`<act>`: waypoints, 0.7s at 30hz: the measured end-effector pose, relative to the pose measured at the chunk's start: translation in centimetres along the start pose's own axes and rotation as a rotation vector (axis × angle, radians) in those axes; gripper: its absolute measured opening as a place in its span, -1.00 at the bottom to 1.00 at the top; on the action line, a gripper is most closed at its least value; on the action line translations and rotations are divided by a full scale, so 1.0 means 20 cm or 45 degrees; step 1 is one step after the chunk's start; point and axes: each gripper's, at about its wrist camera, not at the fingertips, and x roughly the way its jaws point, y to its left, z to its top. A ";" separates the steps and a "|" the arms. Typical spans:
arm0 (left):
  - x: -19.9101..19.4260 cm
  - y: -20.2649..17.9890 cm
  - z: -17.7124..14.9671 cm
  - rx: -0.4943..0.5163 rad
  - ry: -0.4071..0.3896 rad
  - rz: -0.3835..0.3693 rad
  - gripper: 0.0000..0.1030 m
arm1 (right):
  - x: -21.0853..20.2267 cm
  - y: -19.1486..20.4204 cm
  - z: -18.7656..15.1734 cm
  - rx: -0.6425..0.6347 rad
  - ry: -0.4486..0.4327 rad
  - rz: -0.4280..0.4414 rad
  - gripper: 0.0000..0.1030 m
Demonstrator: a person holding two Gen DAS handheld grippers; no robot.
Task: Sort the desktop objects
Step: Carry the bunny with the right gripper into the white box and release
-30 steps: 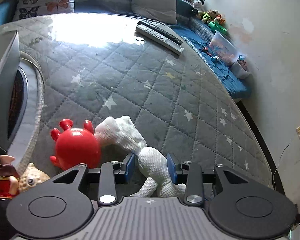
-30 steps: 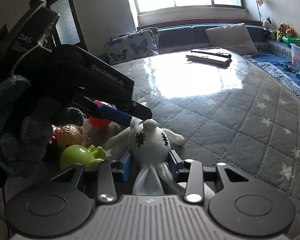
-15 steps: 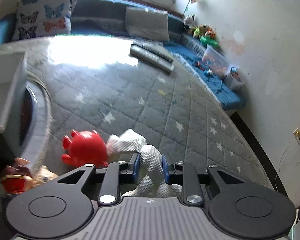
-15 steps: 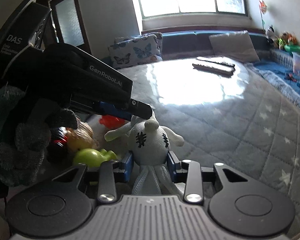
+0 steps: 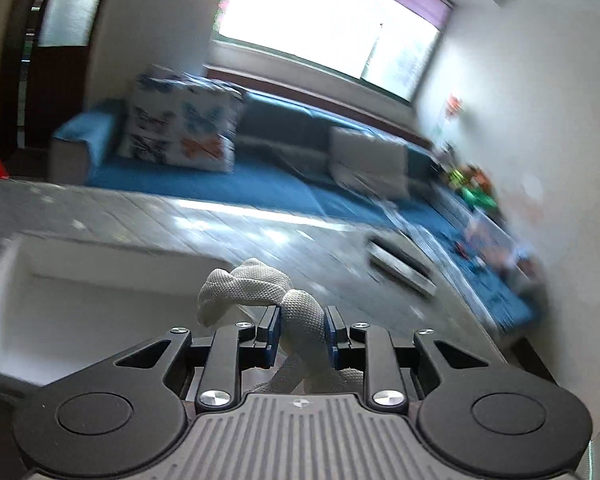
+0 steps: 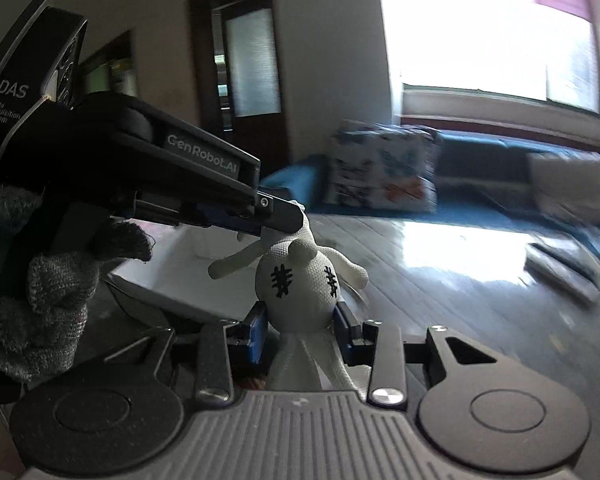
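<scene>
A white knitted doll [image 6: 300, 284] with black stitched eyes hangs in the air. My left gripper [image 5: 299, 334] is shut on one of its long limbs [image 5: 300, 316], which loops up ahead of the pads. In the right wrist view the left gripper [image 6: 288, 220] pinches that limb from above, just over the head. My right gripper [image 6: 300, 332] stands open at full width with the doll's head between its blue pads [image 6: 256, 332]. The doll's body drapes down over it. Whether the pads touch the head cannot be told.
A white box [image 5: 100, 292] lies below and left of the doll, also the white box [image 6: 188, 276] behind the doll's arm. Two remotes [image 5: 400, 264] lie on the quilted table [image 5: 260, 248]. A gloved hand [image 6: 40, 312] holds the left gripper. A blue sofa with a butterfly cushion [image 5: 180, 132] stands behind.
The left gripper closed on the doll's limb and both grippers rose with the doll. The red, green and other toys dropped out of view; the white box came into view.
</scene>
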 end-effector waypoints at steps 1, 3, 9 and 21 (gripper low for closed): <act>0.00 0.06 0.04 -0.026 -0.013 0.022 -0.50 | 0.05 0.02 0.04 -0.029 0.002 0.022 -0.32; 0.02 0.18 0.10 -0.083 -0.032 0.062 -0.50 | 0.18 0.07 0.14 -0.072 0.022 0.073 -0.32; 0.16 0.49 0.21 -0.206 -0.030 0.144 -0.50 | 0.53 0.15 0.27 -0.144 0.120 0.163 -0.32; 0.50 0.87 0.16 -0.350 0.104 0.188 -0.50 | 1.04 0.21 0.24 -0.220 0.355 0.192 -0.32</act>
